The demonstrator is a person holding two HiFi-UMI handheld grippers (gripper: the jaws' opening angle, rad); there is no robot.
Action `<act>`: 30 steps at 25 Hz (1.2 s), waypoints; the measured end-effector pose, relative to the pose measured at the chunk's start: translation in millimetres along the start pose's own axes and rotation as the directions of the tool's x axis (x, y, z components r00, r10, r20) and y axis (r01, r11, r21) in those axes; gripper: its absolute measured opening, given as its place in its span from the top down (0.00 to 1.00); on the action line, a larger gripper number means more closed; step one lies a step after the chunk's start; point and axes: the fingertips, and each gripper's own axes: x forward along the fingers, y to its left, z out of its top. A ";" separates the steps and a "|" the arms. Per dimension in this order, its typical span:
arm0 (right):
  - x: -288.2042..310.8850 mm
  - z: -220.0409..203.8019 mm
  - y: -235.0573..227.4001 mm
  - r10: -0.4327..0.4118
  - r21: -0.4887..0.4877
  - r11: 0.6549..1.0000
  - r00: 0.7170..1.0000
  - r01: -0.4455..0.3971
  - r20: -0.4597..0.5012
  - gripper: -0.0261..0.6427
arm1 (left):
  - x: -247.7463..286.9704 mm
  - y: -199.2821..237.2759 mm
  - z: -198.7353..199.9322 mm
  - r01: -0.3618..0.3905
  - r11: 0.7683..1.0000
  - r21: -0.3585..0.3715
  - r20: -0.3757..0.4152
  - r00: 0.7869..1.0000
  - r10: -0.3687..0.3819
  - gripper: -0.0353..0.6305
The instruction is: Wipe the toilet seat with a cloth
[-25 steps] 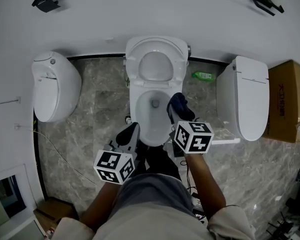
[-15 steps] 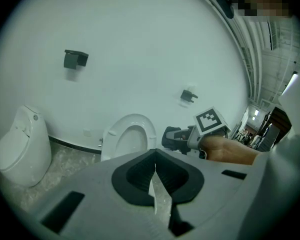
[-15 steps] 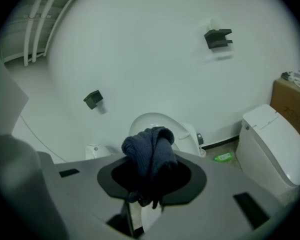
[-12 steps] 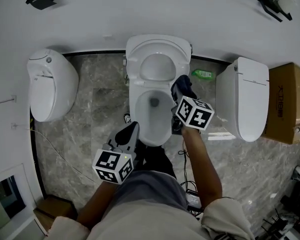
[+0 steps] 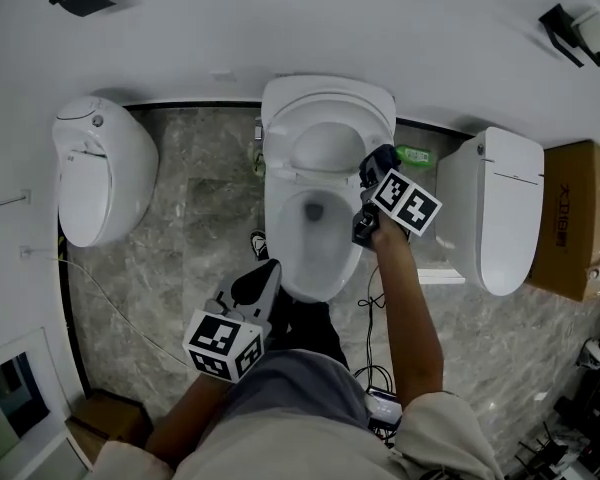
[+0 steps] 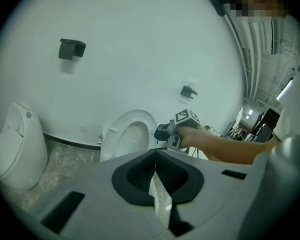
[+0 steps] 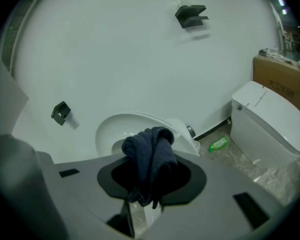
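Wiping step in hand, by my reading. The right gripper (image 5: 376, 173) has its jaws pinched on a bunched dark navy cloth (image 7: 150, 154). The cloth sits at the far right of the white oval toilet seat (image 5: 278, 218), just beside the raised white lid (image 5: 325, 143) (whether it actually touches the seat I cannot tell from above). The left gripper (image 6: 155, 170) has its jaws pressed together with nothing between them, and hangs near left of the bowl, apart from it.

Next move probably calls for pressing the wad flat on the ring and drawing it round without letting it slip into the bowl.

Edges: the lid hinge is close on the far side. A second white toilet (image 5: 490, 208) stands near on the right, with a small green bottle (image 5: 412, 154) on the grey marbled floor (image 5: 200, 208) between. The left side of the seat is open, with bare floor beyond it.
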 end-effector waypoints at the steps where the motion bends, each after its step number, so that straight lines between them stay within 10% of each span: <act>1: 5.3 2.2 -3.5 -0.019 0.006 1.000 1.000 0.019 0.004 0.81 | -0.7 3.3 1.2 -0.003 1.000 0.002 0.001 1.000 0.003 0.93; 30: 55.8 30.4 28.5 -0.068 0.027 0.997 0.998 0.068 0.004 0.81 | -22.1 58.4 11.2 -0.061 0.997 -0.044 0.045 0.997 0.063 0.93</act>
